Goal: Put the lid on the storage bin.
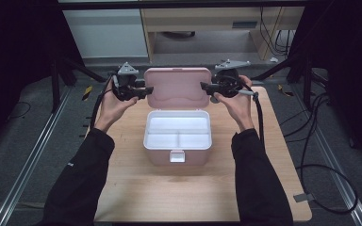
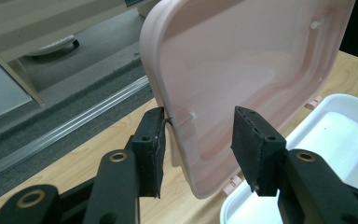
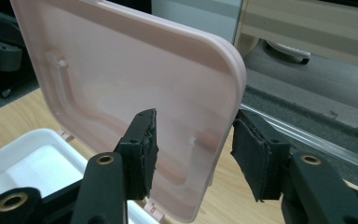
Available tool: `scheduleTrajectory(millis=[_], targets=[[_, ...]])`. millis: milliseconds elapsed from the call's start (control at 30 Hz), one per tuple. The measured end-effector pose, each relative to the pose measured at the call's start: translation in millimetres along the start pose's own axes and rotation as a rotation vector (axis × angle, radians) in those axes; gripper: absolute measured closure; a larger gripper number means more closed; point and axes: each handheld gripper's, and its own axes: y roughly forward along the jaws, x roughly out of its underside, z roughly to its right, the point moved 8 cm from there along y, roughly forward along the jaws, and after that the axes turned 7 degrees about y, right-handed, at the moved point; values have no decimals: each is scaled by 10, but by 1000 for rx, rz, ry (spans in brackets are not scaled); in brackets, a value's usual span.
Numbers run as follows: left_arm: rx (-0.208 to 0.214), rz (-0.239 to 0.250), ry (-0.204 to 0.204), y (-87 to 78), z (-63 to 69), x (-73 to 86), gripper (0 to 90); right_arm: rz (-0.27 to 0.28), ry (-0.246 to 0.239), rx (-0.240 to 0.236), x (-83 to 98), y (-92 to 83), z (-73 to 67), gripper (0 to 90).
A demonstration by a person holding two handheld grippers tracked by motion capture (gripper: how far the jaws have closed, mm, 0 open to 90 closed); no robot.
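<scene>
A pink box (image 1: 156, 159) stands in the middle of the wooden table, with a white divided tray (image 1: 177, 133) inside it. Its pink lid (image 1: 177, 87) is raised upright behind the box. My left gripper (image 1: 146, 91) is at the lid's left edge. In the left gripper view the lid (image 2: 242, 60) sits between the jaws of my left gripper (image 2: 198, 135): one pad touches the rim, the other stands off. My right gripper (image 1: 203, 87) is at the lid's right edge. There the lid (image 3: 121, 79) passes between the jaws of my right gripper (image 3: 193, 140), with a gap at the outer pad.
The table (image 1: 136, 188) has bare wood in front of and beside the box. A white latch (image 1: 176, 156) hangs on the box's front. Cables (image 1: 320, 179) lie on the floor at the right, a metal rail (image 1: 28, 165) runs at the left, and a desk (image 1: 207, 23) stands behind.
</scene>
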Motion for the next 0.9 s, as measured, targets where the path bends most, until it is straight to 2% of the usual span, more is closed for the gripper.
scheduleTrajectory(millis=[100, 167, 233, 333, 467, 567, 700, 733, 800, 867, 900], targets=[[3, 3, 12, -65, 52, 15, 550, -3, -18, -1, 25, -78, -51, 504], [2, -3, 30, -125, 101, 31, 553, -17, -50, 5, 50, -154, -107, 502], [2, -5, 39, -144, 119, 38, 558, -25, -54, 7, 58, -181, -128, 501], [0, -11, 61, -226, 193, 81, 576, -37, -95, 14, 86, -297, -209, 502], [0, -12, 74, -277, 251, 128, 604, -34, -106, 4, 152, -376, -247, 531], [-10, -35, 105, -330, 296, 208, 685, -42, -115, -7, 264, -454, -291, 579], [2, -35, 106, -368, 320, 256, 763, -64, -139, -2, 361, -475, -306, 633], [15, -40, 101, -382, 348, 289, 779, -78, -158, 10, 428, -472, -293, 702], [18, -50, 114, -392, 372, 321, 797, -93, -168, 12, 492, -465, -275, 760], [19, -53, 121, -399, 386, 336, 800, -96, -167, 10, 520, -464, -270, 781], [28, -57, 129, -414, 417, 372, 803, -99, -173, 6, 567, -472, -261, 825]])
